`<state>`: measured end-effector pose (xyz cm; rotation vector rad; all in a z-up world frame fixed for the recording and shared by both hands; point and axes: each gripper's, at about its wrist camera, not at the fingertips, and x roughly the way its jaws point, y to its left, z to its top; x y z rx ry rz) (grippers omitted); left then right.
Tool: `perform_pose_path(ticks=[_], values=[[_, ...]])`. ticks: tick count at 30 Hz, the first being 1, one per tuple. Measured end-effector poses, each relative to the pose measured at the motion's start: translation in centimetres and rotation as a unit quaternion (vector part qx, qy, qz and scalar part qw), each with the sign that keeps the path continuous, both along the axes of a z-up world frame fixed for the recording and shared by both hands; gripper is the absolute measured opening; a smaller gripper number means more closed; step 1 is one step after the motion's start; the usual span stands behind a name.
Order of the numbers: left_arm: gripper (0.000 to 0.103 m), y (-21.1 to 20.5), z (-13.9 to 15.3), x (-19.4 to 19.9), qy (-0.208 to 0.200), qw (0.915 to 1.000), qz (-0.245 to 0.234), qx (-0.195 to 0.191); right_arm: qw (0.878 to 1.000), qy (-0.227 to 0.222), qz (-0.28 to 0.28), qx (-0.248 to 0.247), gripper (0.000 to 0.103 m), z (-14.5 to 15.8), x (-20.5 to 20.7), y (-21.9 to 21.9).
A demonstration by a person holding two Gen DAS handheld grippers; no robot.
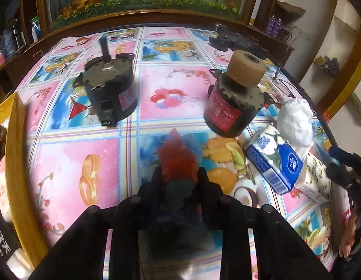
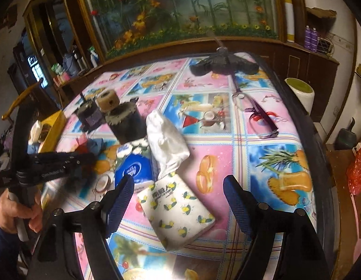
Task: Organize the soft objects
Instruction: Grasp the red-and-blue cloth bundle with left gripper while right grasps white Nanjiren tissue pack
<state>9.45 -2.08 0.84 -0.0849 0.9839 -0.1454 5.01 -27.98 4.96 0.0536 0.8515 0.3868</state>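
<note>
My left gripper [image 1: 179,175] is shut on a red and blue soft toy [image 1: 177,156], blurred, held just above the patterned tablecloth [image 1: 87,163]. The toy also shows in the right wrist view [image 2: 89,147], at the tip of the left gripper [image 2: 87,157]. My right gripper [image 2: 178,191] is open and empty, its blue pads on either side of a white tissue pack with yellow lemon print [image 2: 178,207] with a tissue sticking up [image 2: 166,140]. A blue tissue pack [image 2: 131,170] lies beside it; it also shows in the left wrist view [image 1: 273,163].
Two dark motors [image 1: 110,91] [image 1: 234,102] stand on the table. A yellow box [image 1: 15,121] sits at the left edge. A dark cloth-like item [image 2: 224,66] and purple glasses [image 2: 259,114] lie at the far side.
</note>
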Motion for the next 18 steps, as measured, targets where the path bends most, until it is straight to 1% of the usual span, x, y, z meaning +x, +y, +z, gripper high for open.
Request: perform_pose_path(ticks=[2,5,7,8,9,11,14,18], values=[[0.028,0.6,0.0,-0.9,-0.001,0.9999,0.002,-0.01,1.0,0.007,0.014,-0.025,0.082,-0.5,0.0,0.9],[0.028,1.2,0.0,-2.3,-0.009,0.9999,0.003,-0.006,0.997,0.013,0.044,-0.058,0.082,-1.3,-0.4,2.4],[0.028,1.4,-0.1,-2.9,-0.012,0.9999,0.006,-0.005,0.994,0.005,0.065,-0.086,0.082,-1.8,-0.9,3.7],[0.028,1.6,-0.2,-3.1,-0.014,0.9999,0.007,-0.005,0.993,0.002,0.073,-0.094,0.074,-2.0,-1.2,4.1],[0.028,1.6,-0.2,-3.4,-0.018,0.9998,0.008,-0.003,0.992,-0.002,0.077,-0.101,0.056,-2.1,-1.4,4.5],[0.028,1.7,-0.1,-3.8,-0.024,0.9997,0.01,0.002,0.992,0.0,0.078,-0.097,0.056,-2.2,-1.5,4.5],[0.028,1.6,0.1,-4.4,-0.036,0.9992,0.012,0.007,0.994,-0.007,0.082,-0.069,0.055,-1.6,-1.7,4.0],[0.028,1.6,1.0,-5.7,-0.062,0.998,0.012,0.004,0.992,-0.041,0.118,0.0,0.055,0.3,-3.0,4.1]])
